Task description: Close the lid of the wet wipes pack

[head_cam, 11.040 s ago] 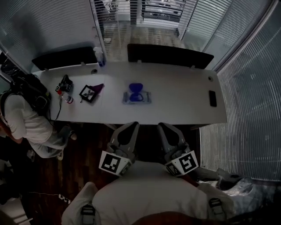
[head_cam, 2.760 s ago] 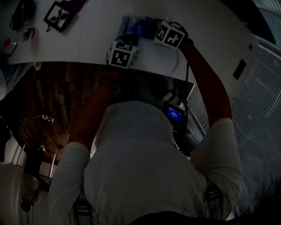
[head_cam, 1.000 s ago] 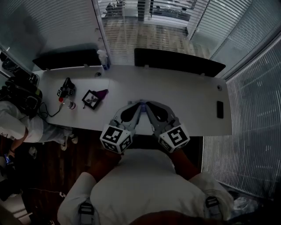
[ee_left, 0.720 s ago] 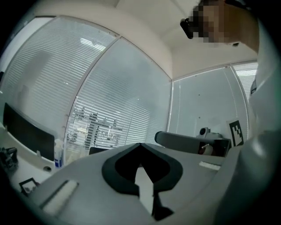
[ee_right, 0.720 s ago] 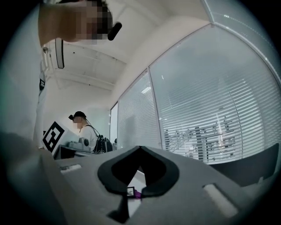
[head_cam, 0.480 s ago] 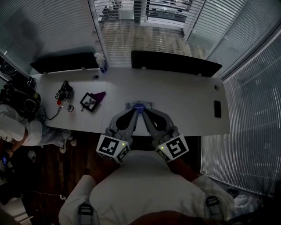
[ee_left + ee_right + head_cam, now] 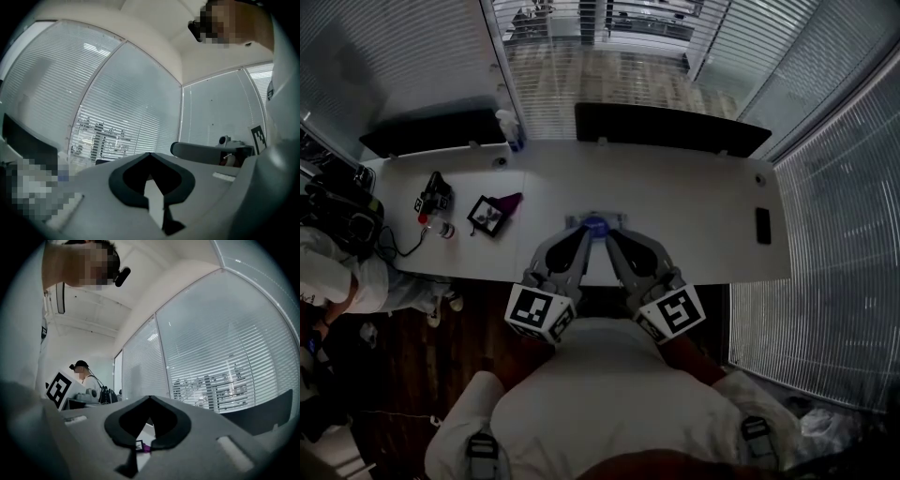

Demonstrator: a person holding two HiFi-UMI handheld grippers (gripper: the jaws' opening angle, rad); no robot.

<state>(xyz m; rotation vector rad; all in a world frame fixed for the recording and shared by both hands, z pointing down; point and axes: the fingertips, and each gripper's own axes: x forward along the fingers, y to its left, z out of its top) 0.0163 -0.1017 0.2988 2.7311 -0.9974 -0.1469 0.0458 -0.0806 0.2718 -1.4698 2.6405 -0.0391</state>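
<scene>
Over the white bench (image 7: 694, 202) front edge we've got the left gripper (image 7: 580, 236) and right gripper (image 7: 615, 237), both with jaws pressed together on nothing. The wet wipes pack (image 7: 619, 222) lies crosswise just ahead between them, about equally near both. Its blue lid (image 7: 596, 225) looks flat, too small to be sure.

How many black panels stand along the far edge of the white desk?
2. One black panel at the desk's far left; the other at its far middle to right.
</scene>
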